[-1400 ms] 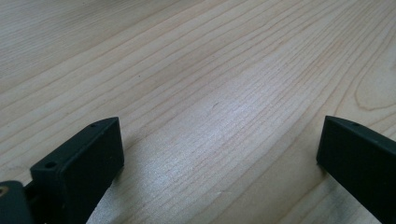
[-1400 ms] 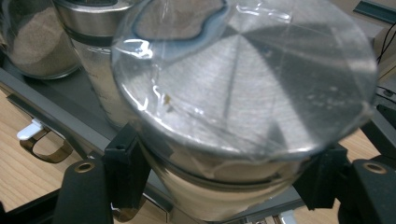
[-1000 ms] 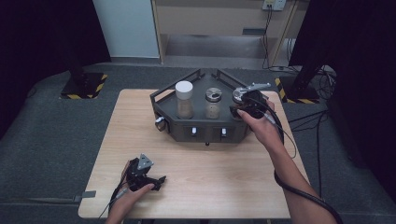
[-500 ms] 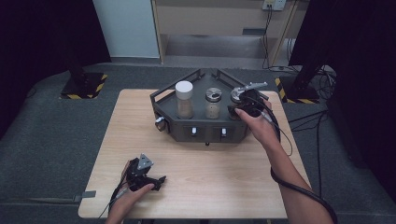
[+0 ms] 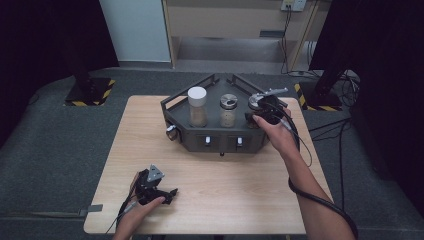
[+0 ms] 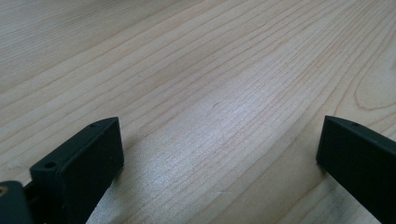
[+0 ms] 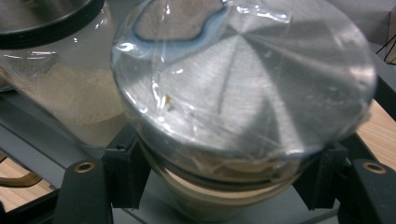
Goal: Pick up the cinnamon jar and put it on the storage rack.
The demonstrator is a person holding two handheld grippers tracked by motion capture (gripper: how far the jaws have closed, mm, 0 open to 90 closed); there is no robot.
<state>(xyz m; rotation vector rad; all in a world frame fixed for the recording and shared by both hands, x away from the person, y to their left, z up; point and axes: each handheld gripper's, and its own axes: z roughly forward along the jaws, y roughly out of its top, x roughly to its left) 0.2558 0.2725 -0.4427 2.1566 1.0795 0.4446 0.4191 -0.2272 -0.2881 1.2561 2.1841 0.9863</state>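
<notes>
My right gripper point(image 7: 224, 186) is clamped on the right jar point(image 7: 243, 107), one jaw on each side just under the lid. The jar is clear glass with a round brushed-metal lid that has a film of clear plastic over it, creased and shiny; below the lid I see a pale, sandy powder through the glass. In the high view the jar point(image 5: 256, 102) stands at the right end of the dark tray point(image 5: 220, 137), and my right gripper point(image 5: 265, 111) comes at it from the near right, with the cable trailing back along my forearm.

Just beside it, to its left in the high view, is the middle jar point(image 5: 228, 110), also glass with a metal top and the same pale filling; in the right gripper view it point(image 7: 56, 79) sits close behind the held jar, whether touching I cannot tell. Further left stands the white-capped jar point(image 5: 197, 106), taller than the other two. All three are in a row on the tray, which rests at the far middle of the wooden table point(image 5: 150, 130) and has a knob and small switches on its front face.

My left gripper point(image 5: 152, 187) lies on the table at the near left, well apart from the tray. Its jaws are spread wide with bare wood point(image 6: 210, 93) between them and nothing held.
</notes>
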